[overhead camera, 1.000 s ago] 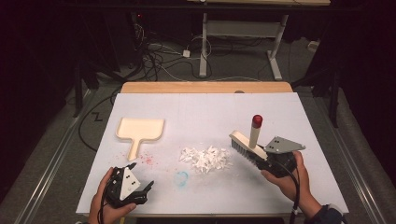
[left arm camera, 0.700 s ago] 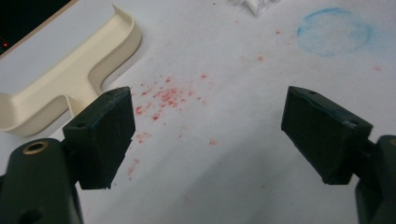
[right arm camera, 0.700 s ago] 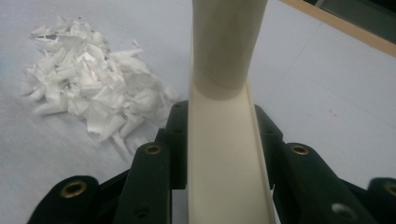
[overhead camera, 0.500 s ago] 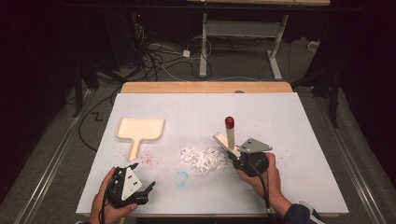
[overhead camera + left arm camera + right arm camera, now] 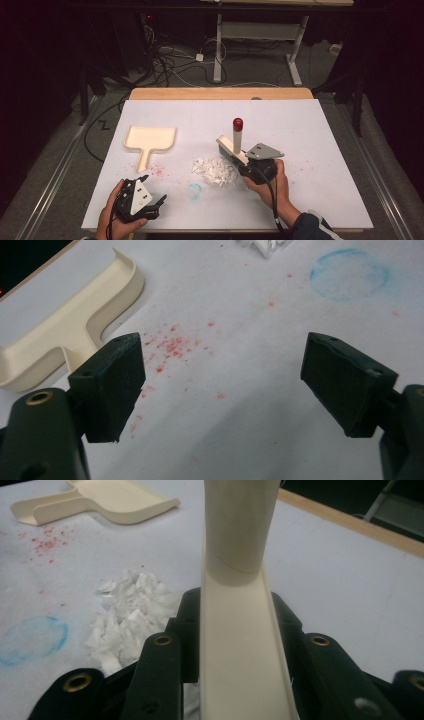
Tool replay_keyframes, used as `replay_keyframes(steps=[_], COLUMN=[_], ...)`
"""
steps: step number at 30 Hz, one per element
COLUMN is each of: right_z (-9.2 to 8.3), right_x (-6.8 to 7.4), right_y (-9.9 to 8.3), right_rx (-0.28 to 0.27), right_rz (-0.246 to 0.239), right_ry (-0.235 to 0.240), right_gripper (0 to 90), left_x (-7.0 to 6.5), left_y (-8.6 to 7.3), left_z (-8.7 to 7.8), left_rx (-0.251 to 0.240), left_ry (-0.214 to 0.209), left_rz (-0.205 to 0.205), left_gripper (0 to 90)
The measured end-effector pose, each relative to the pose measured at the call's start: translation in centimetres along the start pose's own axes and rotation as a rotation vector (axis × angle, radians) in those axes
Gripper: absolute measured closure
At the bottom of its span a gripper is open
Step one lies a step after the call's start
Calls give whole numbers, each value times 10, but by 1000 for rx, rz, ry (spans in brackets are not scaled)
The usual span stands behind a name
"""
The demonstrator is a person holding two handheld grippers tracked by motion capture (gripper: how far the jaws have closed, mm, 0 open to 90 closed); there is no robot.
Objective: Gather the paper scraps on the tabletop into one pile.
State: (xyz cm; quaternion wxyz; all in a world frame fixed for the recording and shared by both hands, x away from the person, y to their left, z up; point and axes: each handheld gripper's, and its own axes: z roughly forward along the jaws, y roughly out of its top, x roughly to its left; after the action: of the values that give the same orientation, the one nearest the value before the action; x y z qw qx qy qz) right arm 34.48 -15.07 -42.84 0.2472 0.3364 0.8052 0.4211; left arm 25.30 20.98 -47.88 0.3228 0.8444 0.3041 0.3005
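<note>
High view shows the brush (image 5: 231, 148) in the right tool (image 5: 256, 167), a little right of the middle of the counter (image 5: 320, 135). Its cream head lies low over the surface and its handle stands up, with a red tip at the top. The right tool is clenched on the brush: in the right gripper view the two black jaws press on both sides of the cream body (image 5: 239, 645), and the round handle rises from it toward the top edge. The bristles meet the right edge of a heap of white paper scraps (image 5: 216, 170); whether they press into it I cannot tell. In the right gripper view the same scraps (image 5: 131, 617) lie just left of the jaws.

Left of the heap, near the front, is a faint blue ring (image 5: 194, 190) drawn on the counter. Further left, small red specks (image 5: 156, 171) are spread on the white surface. A cream dustpan (image 5: 149, 140) lies flat behind the specks, well apart from the brush, with its short handle toward the person.

The left tool (image 5: 159, 201) rests in the left hand (image 5: 114, 217) at the front left corner of the counter. It is released: in the left gripper view its jaws stand wide apart with nothing between them, above the red specks (image 5: 172, 345), with the dustpan (image 5: 70, 325) at the left and the blue ring (image 5: 349, 274) at the upper right.
</note>
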Motion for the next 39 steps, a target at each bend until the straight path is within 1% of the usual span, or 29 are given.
replay_keyframes(steps=[2, 3, 4, 7, 9, 11, 12, 13, 14, 15, 16, 18, 19, 21, 22, 24, 28, 29, 31, 34, 37, 39], right_z=[-10, -22, -22, -46, -62, -77, -91, -91, -96, -105, -105, -110, -112, -111, -109, -102, -85, -80, -71, -59, -49, -45], right_x=[-8, -16, -16, -28, -33, -37, -39, -39, -39, -38, -38, -36, -35, -32, -30, -26, -18, -15, -10, -4, 0, 3], right_y=[1, 0, 0, -2, -8, -15, -24, -24, -29, -37, -37, -45, -48, -54, -55, -55, -49, -47, -43, -35, -25, -19], right_rx=[-12, -19, -19, -13, -14, 8, 28, 28, 42, 73, 73, 113, 124, 153, 159, 160, 140, 133, 136, 112, 79, 69], right_rz=[1, -9, -9, -23, -33, -39, -54, -54, -62, -79, -79, -96, -106, -106, -105, -108, -120, -135, -145, -165, -163, -166], right_ry=[6, 12, 12, 52, 65, 88, 113, 113, 131, 152, 152, 171, 184, 212, 224, 230, 246, 246, 250, 253, 260, 263], right_gripper=[682, 681, 681, 681, 681, 682, 682, 682, 682, 682, 682, 682, 682, 682, 682, 682, 682, 682, 682, 682, 682, 682], left_x=[0, 0, 0, 0, 0, 0, 0, 0, 0, 0, -1, -1, -1, -2, -2, -2, -1, -1, -1, -1, -1, 0], left_y=[0, 0, 0, 0, -1, -1, -1, 0, 0, 0, 1, 1, 2, 2, 3, 3, 3, 2, 2, 2, 2, 2], left_z=[0, 0, -1, -1, -1, -1, -1, -1, -1, -1, -1, -1, -1, 0, 1, 2, 2, 2, 2, 2, 2, 2], left_rx=[0, 0, 1, 0, 0, 1, 1, 0, 0, 1, 1, 0, 1, 4, 5, 4, 5, 7, 5, 5, 5, 4], left_ry=[2, 3, 4, 5, 5, 6, 7, 8, 8, 9, 10, 9, 8, 5, 1, -5, -8, -9, -10, -10, -9, -8], left_rz=[1, 1, 0, 0, -1, -1, -2, -3, -3, 0, 2, 4, 6, 8, 9, 9, 7, 9, 7, 6, 8, 7], left_gripper=[170, 170, 170, 170, 170, 170, 170, 170, 170, 170, 170, 170, 170, 170, 170, 170, 170, 170, 170, 170, 170, 170])
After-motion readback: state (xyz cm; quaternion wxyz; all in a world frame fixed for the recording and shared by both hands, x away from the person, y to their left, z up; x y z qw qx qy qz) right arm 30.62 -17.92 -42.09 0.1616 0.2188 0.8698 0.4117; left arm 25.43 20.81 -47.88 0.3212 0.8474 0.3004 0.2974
